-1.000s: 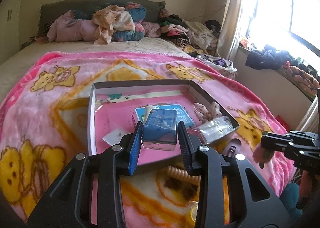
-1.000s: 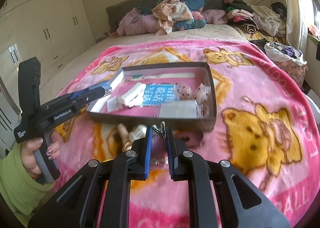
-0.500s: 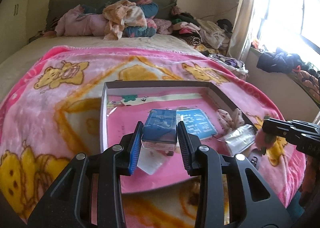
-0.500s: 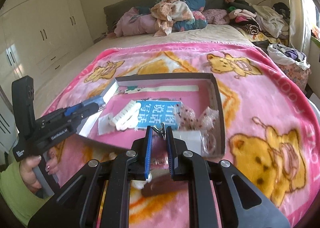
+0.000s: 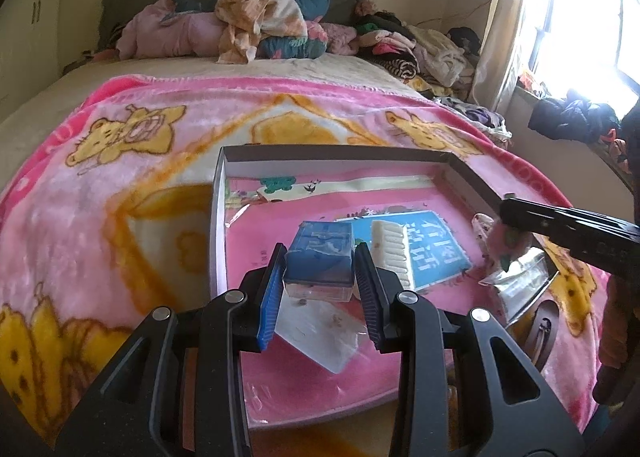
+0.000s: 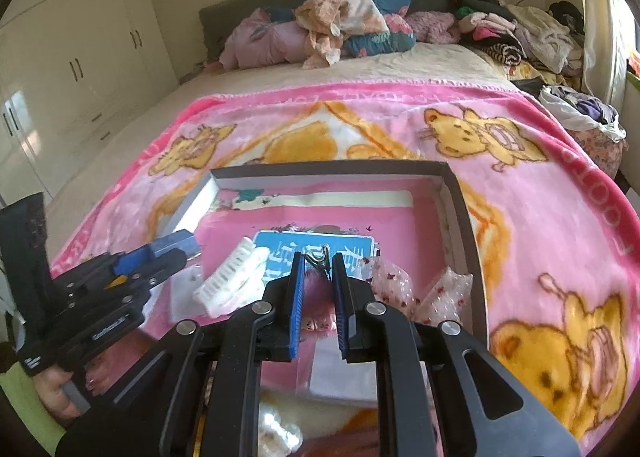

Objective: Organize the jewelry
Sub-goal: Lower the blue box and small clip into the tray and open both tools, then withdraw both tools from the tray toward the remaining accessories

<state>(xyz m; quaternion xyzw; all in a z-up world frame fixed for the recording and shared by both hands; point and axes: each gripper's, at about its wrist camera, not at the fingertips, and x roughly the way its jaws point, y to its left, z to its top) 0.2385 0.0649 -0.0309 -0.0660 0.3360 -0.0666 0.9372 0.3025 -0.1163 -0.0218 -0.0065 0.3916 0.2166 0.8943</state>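
A shallow grey-rimmed box [image 5: 340, 151] with a pink lining lies on the pink bear blanket. My left gripper [image 5: 320, 247] is shut on a small blue-lidded clear case [image 5: 320, 261], held over the box's near left part. From the right wrist view the left gripper [image 6: 176, 247] shows at the left, gripped by a hand. My right gripper [image 6: 318, 259] is shut on a pink hair clip [image 6: 318, 283] whose metal tip sticks out past the fingers, above the box's [image 6: 332, 167] middle. In the left wrist view the right gripper [image 5: 508, 217] reaches in from the right.
Inside the box lie a white hair claw [image 5: 390, 253], a blue card [image 5: 432, 241], clear packets [image 5: 320, 329] and spotted fabric bows [image 6: 388, 281]. A brown barrette [image 5: 540, 329] lies on the blanket near the box. Clothes are piled at the headboard [image 6: 352, 17]; wardrobes [image 6: 80, 57] stand left.
Both grippers have moved forward from the box's near edge to over its inside, each still holding its item. The box now looks larger and closer in both views.
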